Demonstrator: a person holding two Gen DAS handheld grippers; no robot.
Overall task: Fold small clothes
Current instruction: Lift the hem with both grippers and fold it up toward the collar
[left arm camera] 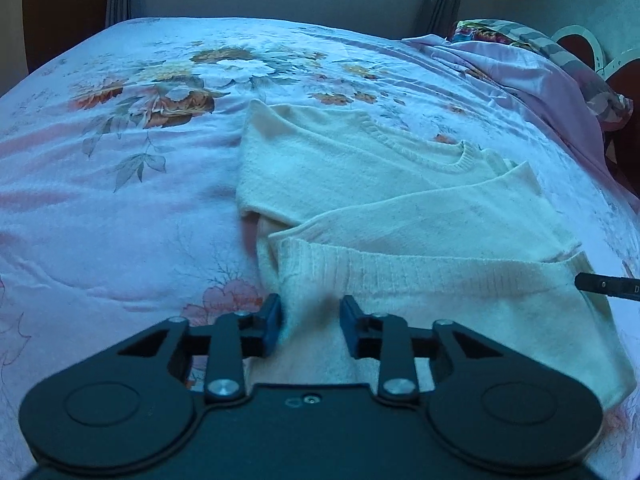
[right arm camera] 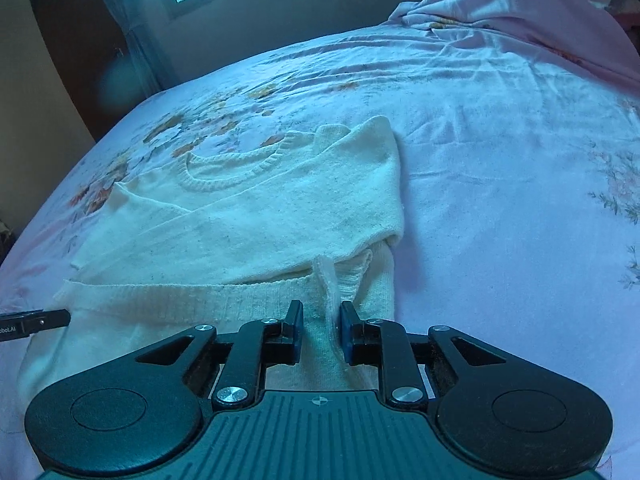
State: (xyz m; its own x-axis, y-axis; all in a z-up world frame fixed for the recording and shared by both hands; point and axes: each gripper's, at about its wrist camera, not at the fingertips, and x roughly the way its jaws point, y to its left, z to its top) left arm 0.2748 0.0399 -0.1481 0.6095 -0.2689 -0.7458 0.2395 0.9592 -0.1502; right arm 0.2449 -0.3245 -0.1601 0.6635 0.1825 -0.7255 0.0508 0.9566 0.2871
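Floral bedsheet under you. Cream sweater, sleeves folded across, lies just ahead of both tongs. Your left gripper and right gripper sit parted over its hem, fabric between the jaws, not clamped.

Right wrist view: partial print "oboLAI" shows on the left gripper's finger, poking in at the left edge, 1st letters cut off. Left wrist view: a lone "D" on the right gripper's finger at the right edge, rest out of frame.
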